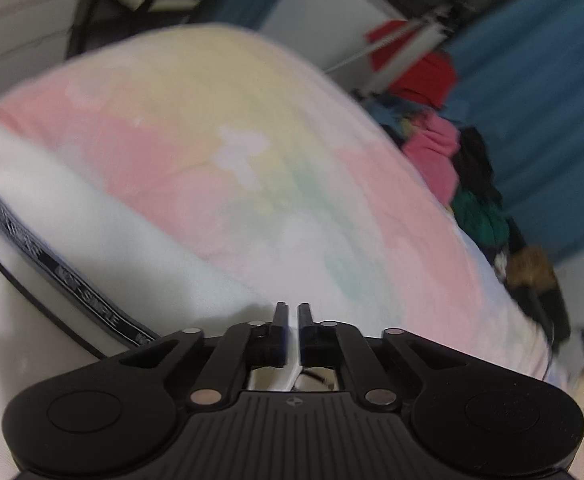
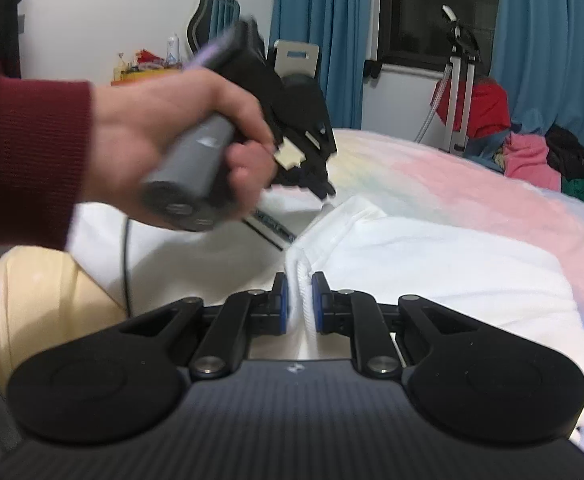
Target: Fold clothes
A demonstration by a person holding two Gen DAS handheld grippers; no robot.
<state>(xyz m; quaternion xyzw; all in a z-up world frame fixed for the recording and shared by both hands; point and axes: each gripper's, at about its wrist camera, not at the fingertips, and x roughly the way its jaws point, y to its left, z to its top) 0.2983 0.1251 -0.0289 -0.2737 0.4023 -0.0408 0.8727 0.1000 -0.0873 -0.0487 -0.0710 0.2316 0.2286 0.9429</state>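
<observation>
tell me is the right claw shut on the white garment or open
Shut on it: the right claw pinches a ridge of the white garment between both pads.

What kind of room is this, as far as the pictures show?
Most likely a bedroom: a bed under a pastel blanket, blue curtains beside a dark window, and a pile of clothes at the far edge.

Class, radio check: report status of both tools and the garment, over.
Left tool shut on white garment. Right tool shut on its drawstring edge. Garment half-lifted off pastel bedspread. Clothes pile far off, nothing blocking.
</observation>
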